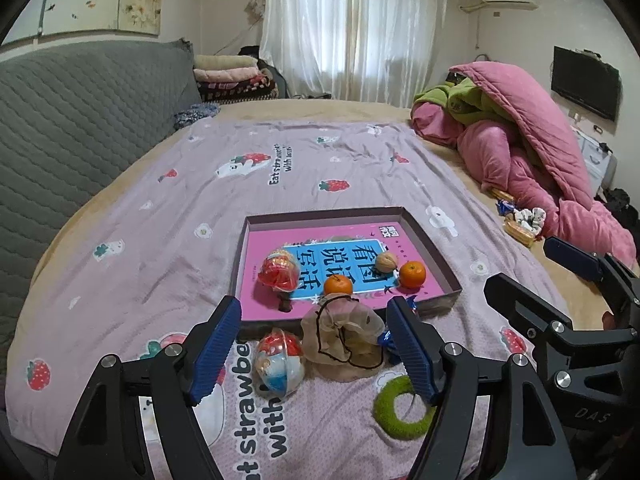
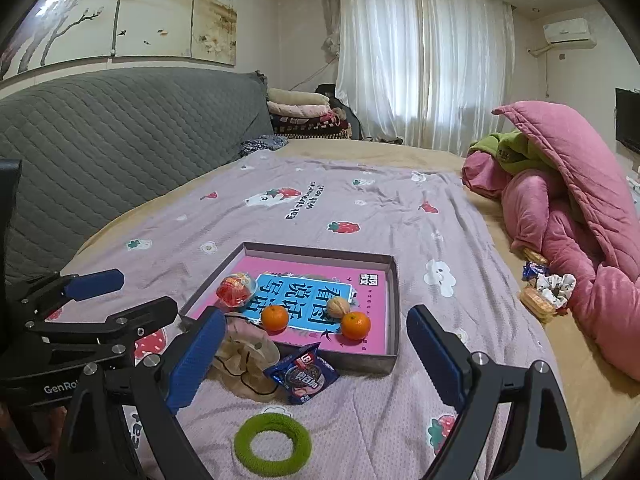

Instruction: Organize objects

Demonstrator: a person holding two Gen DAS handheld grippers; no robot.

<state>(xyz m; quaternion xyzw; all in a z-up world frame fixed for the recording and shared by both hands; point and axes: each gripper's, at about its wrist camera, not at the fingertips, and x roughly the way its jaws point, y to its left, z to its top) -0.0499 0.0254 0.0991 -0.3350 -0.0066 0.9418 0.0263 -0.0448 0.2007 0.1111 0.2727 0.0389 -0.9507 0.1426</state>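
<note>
A shallow grey box tray (image 1: 320, 214) lies on the lilac strawberry sheet. It holds a pink book, two oranges (image 1: 338, 285) (image 1: 413, 274), a walnut (image 1: 386, 261) and a red capsule ball (image 1: 279, 272). In front of the tray lie a second capsule ball (image 1: 280, 364), a beige mesh pouch (image 1: 340, 336), a blue biscuit packet (image 2: 304, 372) and a green fuzzy ring (image 2: 273, 444). My left gripper (image 1: 314, 304) hangs open above the ball and pouch, touching nothing. My right gripper (image 2: 316, 314) is open over the packet and the tray's near edge, with nothing between its fingers.
A heap of pink and green quilts (image 1: 540, 160) fills the right side of the bed. Wrapped snacks and a white scrunchie (image 2: 554, 286) lie at its foot. A grey quilted headboard (image 1: 80, 120) runs along the left. Folded blankets (image 1: 232, 76) are stacked at the far end.
</note>
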